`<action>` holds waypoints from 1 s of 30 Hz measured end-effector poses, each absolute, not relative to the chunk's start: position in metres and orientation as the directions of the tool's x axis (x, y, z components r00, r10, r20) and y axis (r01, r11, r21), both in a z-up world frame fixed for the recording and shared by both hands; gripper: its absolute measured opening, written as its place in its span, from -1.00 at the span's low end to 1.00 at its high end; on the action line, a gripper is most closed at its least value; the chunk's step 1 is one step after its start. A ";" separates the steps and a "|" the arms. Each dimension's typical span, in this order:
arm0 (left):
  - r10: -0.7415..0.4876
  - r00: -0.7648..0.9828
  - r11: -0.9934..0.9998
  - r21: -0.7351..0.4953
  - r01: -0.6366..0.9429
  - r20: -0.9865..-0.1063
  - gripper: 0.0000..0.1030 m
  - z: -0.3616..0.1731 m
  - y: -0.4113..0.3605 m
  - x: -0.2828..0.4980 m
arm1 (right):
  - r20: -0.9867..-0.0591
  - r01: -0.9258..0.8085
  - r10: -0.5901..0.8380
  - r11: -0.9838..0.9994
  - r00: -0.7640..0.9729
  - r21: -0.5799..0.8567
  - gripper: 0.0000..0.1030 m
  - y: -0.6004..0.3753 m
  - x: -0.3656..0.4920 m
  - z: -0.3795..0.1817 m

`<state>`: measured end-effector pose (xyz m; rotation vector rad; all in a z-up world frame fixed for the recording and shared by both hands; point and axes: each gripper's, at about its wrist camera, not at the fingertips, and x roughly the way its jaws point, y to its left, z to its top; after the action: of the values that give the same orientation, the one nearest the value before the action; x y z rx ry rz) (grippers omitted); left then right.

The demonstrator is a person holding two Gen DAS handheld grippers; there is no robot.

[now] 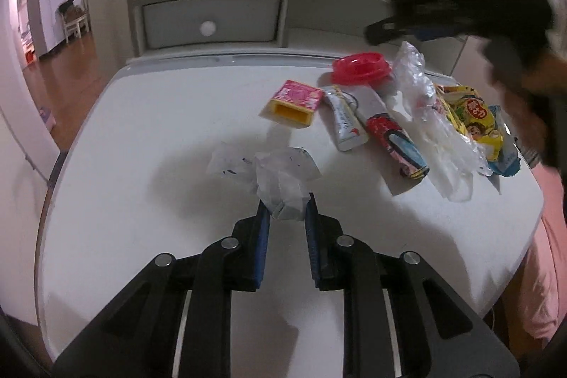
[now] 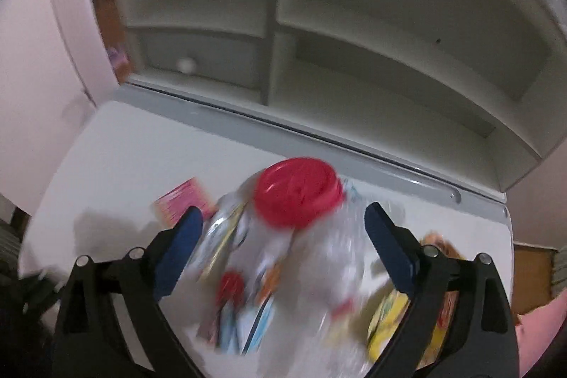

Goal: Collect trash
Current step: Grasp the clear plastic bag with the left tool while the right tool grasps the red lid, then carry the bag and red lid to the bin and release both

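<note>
Jaws: left gripper [image 1: 287, 201] clamped on crumpled tissue [image 1: 280, 179] low over white table [image 1: 141, 130]; right gripper [image 2: 283, 218] spread wide above the trash pile. Pile sits at table's right: red lid [image 1: 359, 66], clear plastic bag [image 1: 425, 116], pink box [image 1: 292, 103], tube [image 1: 345, 119], yellow snack wrapper [image 1: 475, 116]. Right view blurred.

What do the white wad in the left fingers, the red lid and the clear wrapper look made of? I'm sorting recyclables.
White wad: likely tissue paper, matte, softly crumpled with torn edges. Red lid: seems moulded plastic, glossy, with raised rings. Clear wrapper: thin plastic film, see-through, creased, catching highlights.
</note>
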<state>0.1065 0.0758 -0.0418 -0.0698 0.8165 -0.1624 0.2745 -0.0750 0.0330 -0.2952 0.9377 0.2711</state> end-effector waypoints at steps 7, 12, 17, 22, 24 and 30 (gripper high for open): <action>-0.192 0.682 0.981 -0.143 0.129 -0.706 -0.64 -0.036 0.083 0.105 | -0.903 -0.358 -0.017 0.915 0.429 -0.187 0.76 -0.057 0.335 -0.004; -0.205 0.668 0.979 -0.165 0.124 -0.715 -0.64 -0.042 0.088 0.108 | -0.900 -0.375 -0.048 0.898 0.433 -0.229 0.83 -0.045 0.340 -0.016; -0.211 0.672 0.977 -0.170 0.126 -0.710 -0.63 -0.040 0.089 0.107 | -0.893 -0.384 -0.093 0.879 0.441 -0.282 0.40 -0.038 0.338 -0.024; -0.208 0.677 0.978 -0.170 0.123 -0.706 -0.64 -0.037 0.088 0.108 | -0.860 -0.366 -0.036 0.895 0.508 -0.254 0.39 -0.043 0.326 -0.001; -0.208 0.678 0.978 -0.169 0.123 -0.705 -0.64 -0.035 0.086 0.107 | -0.847 -0.354 0.009 0.911 0.531 -0.213 0.39 -0.048 0.317 0.015; -0.233 0.689 0.972 -0.164 0.166 -0.686 -0.64 -0.021 0.066 0.105 | -0.820 -0.355 0.143 0.932 0.554 -0.077 0.40 -0.085 0.267 0.052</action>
<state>0.1047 0.0657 -0.0211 -0.0913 0.7788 -0.2236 0.2672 -0.0850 0.0516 -0.2460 0.9408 0.2980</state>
